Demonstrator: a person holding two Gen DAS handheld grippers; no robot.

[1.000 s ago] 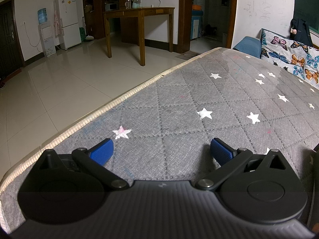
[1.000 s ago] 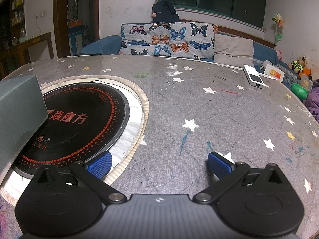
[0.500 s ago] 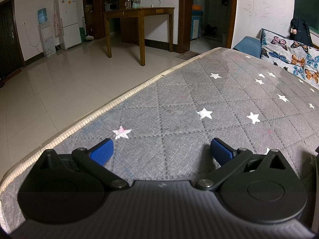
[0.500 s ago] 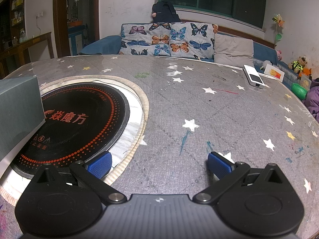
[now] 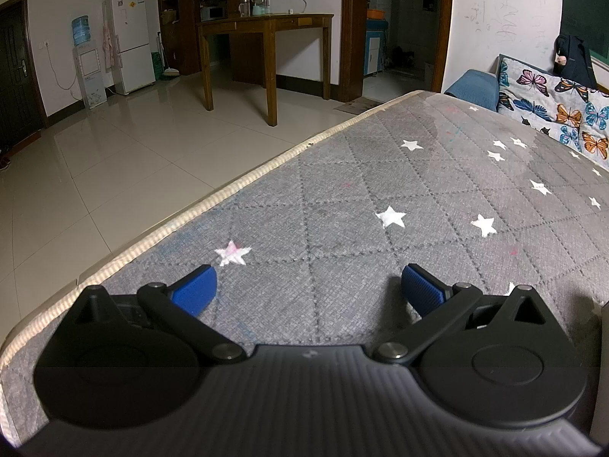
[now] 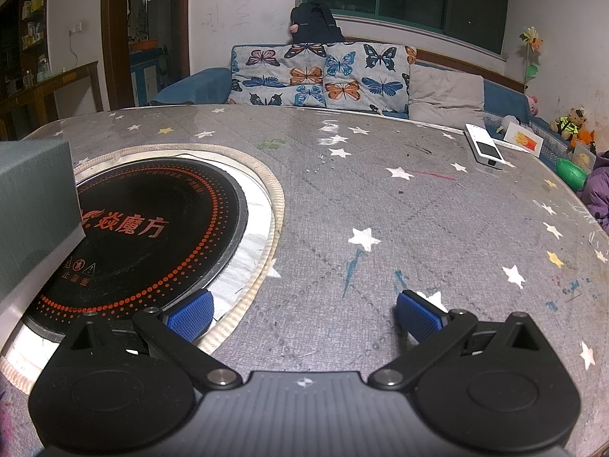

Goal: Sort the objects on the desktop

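My left gripper rests open just above the grey star-patterned tabletop, nothing between its blue pads. In the right wrist view my right gripper is also open and empty, low over the tabletop, its left pad beside the rim of a round black induction cooktop. A grey-green box fills the left edge of that view, over the cooktop's left side. A white handheld device lies far back right. A sliver of a grey object shows at the right edge of the left wrist view.
A card with a fries picture and toys sit at the table's far right. A butterfly-print sofa stands behind the table. The table edge drops to tiled floor, with a wooden table beyond.
The grey-green box at the left of the right wrist view has drifted leftward, uncovering more of the cooktop. Both grippers have stayed still and open.
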